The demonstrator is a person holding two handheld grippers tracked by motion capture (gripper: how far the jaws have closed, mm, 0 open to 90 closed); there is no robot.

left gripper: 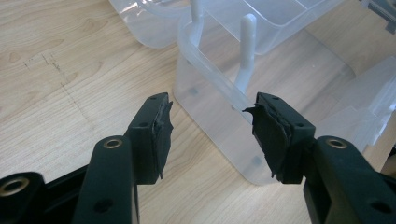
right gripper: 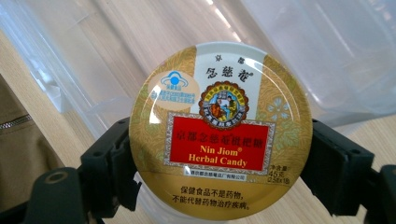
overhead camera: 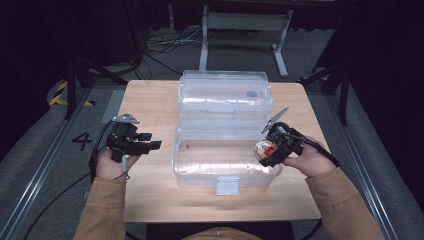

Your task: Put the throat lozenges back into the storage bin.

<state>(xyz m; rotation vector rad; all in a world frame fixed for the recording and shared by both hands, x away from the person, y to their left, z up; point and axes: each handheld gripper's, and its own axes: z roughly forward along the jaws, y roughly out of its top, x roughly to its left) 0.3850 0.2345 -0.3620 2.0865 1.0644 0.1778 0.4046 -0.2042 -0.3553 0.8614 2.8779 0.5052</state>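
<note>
- The right claw [overhead camera: 270,150] is clenched on a round Nin Jiom Herbal Candy tin [overhead camera: 265,148], one black jaw pressed against each side of its rim.
- In the right gripper view the tin [right gripper: 220,130] faces the camera with its gold lid, a red label band across the middle and printed text below.
- From the high view the tin sits at the near right corner of the clear plastic storage box [overhead camera: 200,165], at the level of the box's right wall; whether it touches the wall I cannot tell.
- The box stands open in the middle of the wooden surface [overhead camera: 150,100], its lid [overhead camera: 225,92] thrown back on the far side, and a latch tab [overhead camera: 227,185] hangs on its near wall.
- The person's right hand [overhead camera: 310,160] holds the right claw from the right, in a tan sleeve [overhead camera: 340,205].
- The left claw [overhead camera: 150,141] is released, its jaws spread apart with nothing between them.
- It hovers over the left part of the surface, just left of the box and apart from it, pointing to the right.
- In the left gripper view the corner of the box [left gripper: 219,116] lies beyond the gap between the jaws, with the torn black pads [left gripper: 163,126] showing on the inner faces.
- The left hand [overhead camera: 112,165] grips the left claw from the near side.
</note>
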